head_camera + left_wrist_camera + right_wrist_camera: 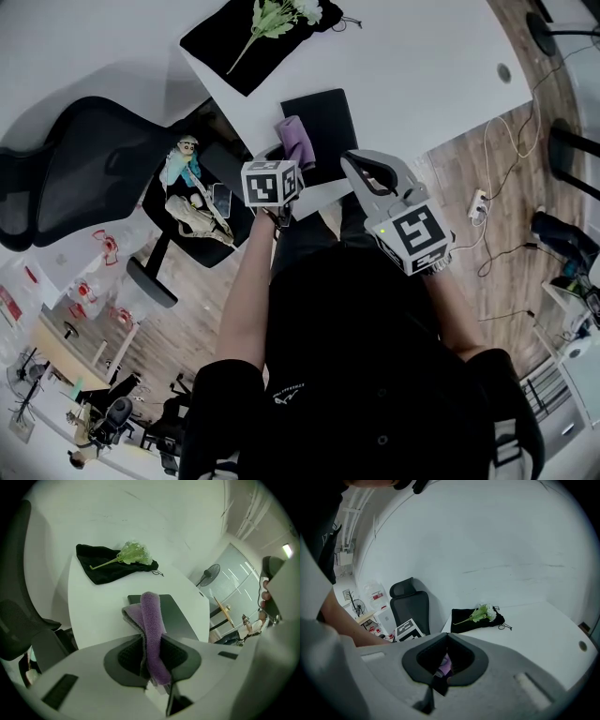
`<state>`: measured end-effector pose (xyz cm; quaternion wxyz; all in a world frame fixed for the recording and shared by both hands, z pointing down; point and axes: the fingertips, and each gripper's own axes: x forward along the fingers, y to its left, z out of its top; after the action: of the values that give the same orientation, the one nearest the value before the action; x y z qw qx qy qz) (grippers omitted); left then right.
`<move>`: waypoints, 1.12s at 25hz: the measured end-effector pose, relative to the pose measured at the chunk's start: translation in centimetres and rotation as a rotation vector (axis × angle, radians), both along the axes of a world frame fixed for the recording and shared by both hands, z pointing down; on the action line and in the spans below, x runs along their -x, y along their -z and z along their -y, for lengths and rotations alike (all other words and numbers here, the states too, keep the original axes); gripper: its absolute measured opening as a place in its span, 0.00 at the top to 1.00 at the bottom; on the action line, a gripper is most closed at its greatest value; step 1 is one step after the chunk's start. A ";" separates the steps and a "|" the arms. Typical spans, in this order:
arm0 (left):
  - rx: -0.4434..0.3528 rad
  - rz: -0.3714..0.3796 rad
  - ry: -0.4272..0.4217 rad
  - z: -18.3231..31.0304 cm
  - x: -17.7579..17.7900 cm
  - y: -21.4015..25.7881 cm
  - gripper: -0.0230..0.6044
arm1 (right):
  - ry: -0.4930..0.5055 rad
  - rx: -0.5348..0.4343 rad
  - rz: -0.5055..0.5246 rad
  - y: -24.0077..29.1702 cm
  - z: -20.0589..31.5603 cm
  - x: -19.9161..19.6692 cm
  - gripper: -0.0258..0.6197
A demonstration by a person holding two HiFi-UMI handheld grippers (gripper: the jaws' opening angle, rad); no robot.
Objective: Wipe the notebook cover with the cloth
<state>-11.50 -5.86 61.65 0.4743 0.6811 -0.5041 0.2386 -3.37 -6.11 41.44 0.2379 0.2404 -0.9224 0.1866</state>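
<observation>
The cloth is soft, light and limp, and should drag without slipping if gripped by a thick fold; my left gripper has its jaws clamped on such a fold, the free end standing out at 12 o'clock; the notebook, flat and stiff, lies on the desk just beyond at 1 o'clock; my right gripper holds its jaws together on nothing.

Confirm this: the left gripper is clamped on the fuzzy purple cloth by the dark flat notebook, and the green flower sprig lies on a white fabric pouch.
Not quite: the green flower sprig lies on a black fabric pouch, not a white one, as the left gripper view shows. The left gripper is indeed clamped on the fuzzy purple cloth by the dark flat notebook.
</observation>
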 end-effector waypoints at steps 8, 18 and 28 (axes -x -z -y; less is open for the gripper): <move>0.014 0.028 0.036 -0.4 0.4 0.1 0.83 | 0.041 -0.007 0.008 0.2 0.0 -0.3 0.95; 0.024 0.097 0.093 -0.9 1.7 0.8 0.83 | 0.071 -0.022 0.012 0.6 0.5 -2.0 0.95; -0.030 0.057 0.163 -1.8 0.2 3.4 0.83 | 0.107 -0.038 0.024 1.1 0.7 -4.3 0.95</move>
<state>-11.70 -4.09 58.29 0.4672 0.6380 -0.5747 0.2109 0.97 -6.81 40.36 0.2321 0.1928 -0.9401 0.1587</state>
